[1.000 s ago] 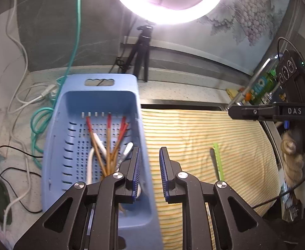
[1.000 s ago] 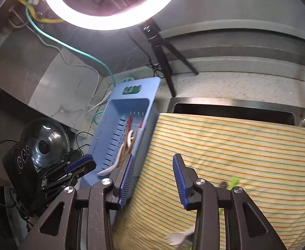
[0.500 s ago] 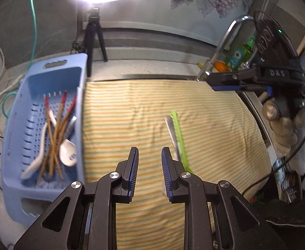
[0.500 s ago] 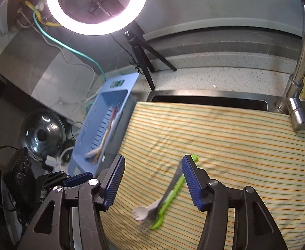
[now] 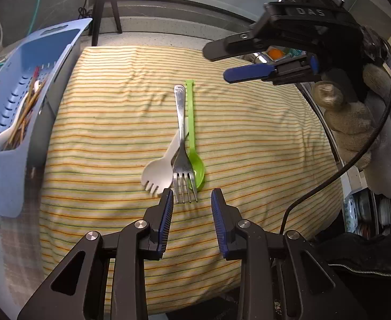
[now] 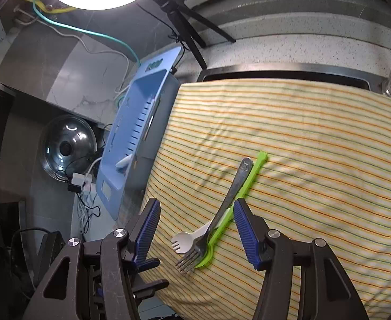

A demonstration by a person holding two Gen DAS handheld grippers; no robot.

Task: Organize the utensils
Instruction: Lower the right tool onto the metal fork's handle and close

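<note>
Both grippers angled downward over the striped cloth (image 5: 248,138). Left gripper (image 5: 191,205) — fingers opening, empty — hovered at the metal fork (image 5: 182,157) tines. Right gripper (image 6: 195,224) stood open, holding nothing.

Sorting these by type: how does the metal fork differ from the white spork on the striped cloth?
The metal fork is shiny steel with long tines; the white spork is matte plastic with a spoon bowl and short teeth. The fork lies on top, crossing the spork's handle, which is mostly hidden. The fork runs straight; the spork angles left. Both rest on the cloth, heads toward the camera.
</note>
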